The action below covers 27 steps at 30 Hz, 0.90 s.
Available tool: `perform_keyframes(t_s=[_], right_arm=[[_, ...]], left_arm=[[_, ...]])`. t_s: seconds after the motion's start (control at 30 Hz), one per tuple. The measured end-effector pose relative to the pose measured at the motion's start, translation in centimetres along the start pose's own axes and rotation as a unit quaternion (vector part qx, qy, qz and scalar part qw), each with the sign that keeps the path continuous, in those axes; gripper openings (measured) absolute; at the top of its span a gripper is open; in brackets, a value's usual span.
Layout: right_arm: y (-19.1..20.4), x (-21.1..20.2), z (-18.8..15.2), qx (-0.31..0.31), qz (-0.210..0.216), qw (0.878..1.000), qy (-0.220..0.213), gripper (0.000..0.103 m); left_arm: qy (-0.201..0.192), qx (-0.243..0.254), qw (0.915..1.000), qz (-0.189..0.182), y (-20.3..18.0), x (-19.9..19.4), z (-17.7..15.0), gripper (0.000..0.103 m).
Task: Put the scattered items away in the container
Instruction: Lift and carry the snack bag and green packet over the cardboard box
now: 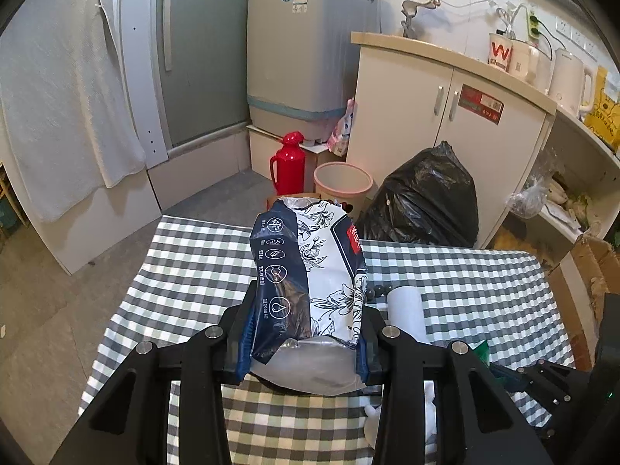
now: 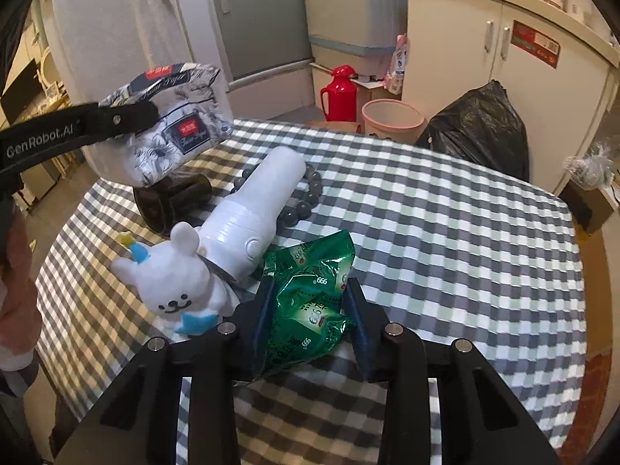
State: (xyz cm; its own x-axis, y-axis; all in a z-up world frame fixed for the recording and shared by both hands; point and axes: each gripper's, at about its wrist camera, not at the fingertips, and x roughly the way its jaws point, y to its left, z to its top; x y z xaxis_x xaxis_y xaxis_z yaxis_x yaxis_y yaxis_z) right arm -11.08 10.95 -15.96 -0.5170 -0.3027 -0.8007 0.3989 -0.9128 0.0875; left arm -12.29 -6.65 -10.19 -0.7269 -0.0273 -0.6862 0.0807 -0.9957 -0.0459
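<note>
We note left gripper (image 1: 306, 333) clenched on floral tissue pack (image 1: 310, 271), pack held lengthwise, lifted clear of checked bench (image 1: 465, 286); in right view same pack (image 2: 170, 135) hangs above dark round container (image 2: 170, 201), presumably lined up for drop. Right gripper (image 2: 310, 321) jaws bracket green sachets (image 2: 310, 290) still lying on cloth; contact on both sides likely, firm grip we cannot tell. White bottle (image 2: 259, 201), bead bracelet (image 2: 306, 193), plush bear (image 2: 182, 283) remain scattered just beside container.
</note>
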Motion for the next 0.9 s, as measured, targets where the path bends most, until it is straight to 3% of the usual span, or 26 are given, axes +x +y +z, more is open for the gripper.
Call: perform_keyframes(t_s=[0.9], right_arm=[[1.7, -13.1, 0.6, 0.006, -0.032, 0.991, -0.132, 0.035]], left_arm=[[-0.073, 0.026, 0.9970, 0.006, -1.5, -10.9, 0.5, 0.040]])
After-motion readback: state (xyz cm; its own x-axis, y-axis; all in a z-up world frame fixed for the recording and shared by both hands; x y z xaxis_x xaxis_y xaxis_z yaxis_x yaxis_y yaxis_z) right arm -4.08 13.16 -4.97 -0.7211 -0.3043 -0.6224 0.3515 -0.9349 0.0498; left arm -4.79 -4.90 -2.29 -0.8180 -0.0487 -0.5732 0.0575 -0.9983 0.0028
